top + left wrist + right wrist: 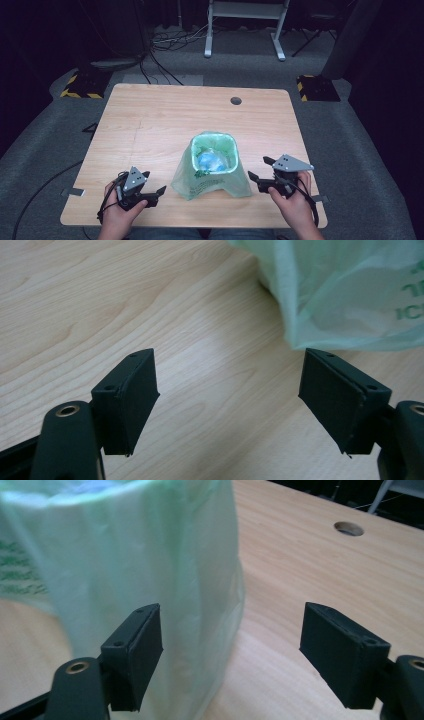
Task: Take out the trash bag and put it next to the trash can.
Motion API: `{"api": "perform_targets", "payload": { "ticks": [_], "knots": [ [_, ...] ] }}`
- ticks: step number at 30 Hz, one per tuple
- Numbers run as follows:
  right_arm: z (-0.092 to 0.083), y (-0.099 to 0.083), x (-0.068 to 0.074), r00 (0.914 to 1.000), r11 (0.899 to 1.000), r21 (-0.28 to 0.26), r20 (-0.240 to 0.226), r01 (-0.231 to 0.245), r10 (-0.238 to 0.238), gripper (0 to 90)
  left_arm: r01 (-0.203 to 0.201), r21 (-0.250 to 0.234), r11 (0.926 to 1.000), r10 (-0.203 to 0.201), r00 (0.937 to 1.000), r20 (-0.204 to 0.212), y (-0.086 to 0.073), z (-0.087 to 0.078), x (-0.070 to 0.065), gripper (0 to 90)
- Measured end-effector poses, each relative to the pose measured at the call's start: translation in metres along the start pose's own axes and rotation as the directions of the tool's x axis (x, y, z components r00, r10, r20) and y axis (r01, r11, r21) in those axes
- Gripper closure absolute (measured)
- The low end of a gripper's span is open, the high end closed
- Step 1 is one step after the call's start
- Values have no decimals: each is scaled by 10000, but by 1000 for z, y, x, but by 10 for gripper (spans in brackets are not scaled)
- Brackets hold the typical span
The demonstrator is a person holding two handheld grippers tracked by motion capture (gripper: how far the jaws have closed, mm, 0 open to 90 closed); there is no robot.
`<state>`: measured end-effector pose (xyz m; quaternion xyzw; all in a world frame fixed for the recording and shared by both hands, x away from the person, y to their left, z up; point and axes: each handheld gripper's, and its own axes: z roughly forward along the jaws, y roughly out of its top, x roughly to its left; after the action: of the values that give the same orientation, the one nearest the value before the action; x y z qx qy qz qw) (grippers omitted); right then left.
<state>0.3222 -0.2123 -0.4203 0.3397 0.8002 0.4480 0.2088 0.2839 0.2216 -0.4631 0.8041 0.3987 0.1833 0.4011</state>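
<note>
Beside the bagged bin (213, 162), left claw (154, 182) and right claw (261, 167) gape (both empty).

High view sits above the person's edge of the bench (150, 115), looking forward and down, taking in the whole top and the floor beyond. The left claw (156, 184) carries its own camera, low over the wood, looking along its two jaws with the green bag (350, 290) just ahead and to one side. The right claw (260, 169) has its camera close in too, the bag right in front of one jaw, the bench's round hole (348, 528) far past the other. All three views share the bag and the wood around it.
</note>
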Motion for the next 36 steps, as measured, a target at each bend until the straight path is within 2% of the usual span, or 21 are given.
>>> {"api": "perform_targets", "payload": {
  "ticks": [1,7,10,11,16,18,24,27,29,30,31,33,35,36],
  "knots": [
    [-3,-3,2,9999,10000,21,-100,-39,40,251,-140,1,9999,140,9999,12,2,-2,-2,232],
    [-8,-23,11,9993,9997,158,-339,-179,184,250,-176,-58,9998,179,9980,612,7,-4,-15,229],
    [-7,-28,18,9980,9997,162,-609,-161,171,240,-453,-166,9988,465,9957,797,12,-6,-25,216],
    [-6,-29,21,9975,9998,163,-696,-95,106,232,-443,-182,9989,458,9949,901,13,-5,-30,210],
    [5,-32,33,9946,9996,255,-1033,156,-129,213,-936,-225,9954,956,9882,1194,20,5,-51,194],
    [11,-34,35,9932,9991,351,-1149,249,-207,213,-981,-178,9950,997,9845,1446,21,12,-57,197],
    [26,-39,38,9901,9986,442,-1382,292,-228,237,-1266,-88,9919,1267,9834,1300,24,35,-68,208],
    [31,-41,39,9884,9982,477,-1494,362,-287,297,-1504,40,9886,1493,9844,933,24,44,-68,236],
    [33,-42,40,9871,9978,514,-1567,411,-325,430,-1603,52,9871,1594,9840,792,24,47,-67,340],
    [32,-42,40,9856,9976,512,-1652,459,-368,508,-1582,33,9874,1571,9829,959,24,47,-65,428],
    [31,-42,41,9853,9978,479,-1667,450,-364,544,-1599,6,9871,1588,9806,1154,24,47,-64,521],
    [28,-41,41,9849,9976,485,-1687,487,-399,699,-1744,115,9846,1719,9780,1178,24,44,-64,704],
    [25,-40,43,9844,9972,443,-1683,603,-521,772,-1913,53,9815,1894,9751,1151,25,39,-64,825],
    [23,-39,44,9836,9965,431,-1692,714,-632,805,-1959,4,9806,1944,9737,1186,26,36,-64,855]
  ]
}}
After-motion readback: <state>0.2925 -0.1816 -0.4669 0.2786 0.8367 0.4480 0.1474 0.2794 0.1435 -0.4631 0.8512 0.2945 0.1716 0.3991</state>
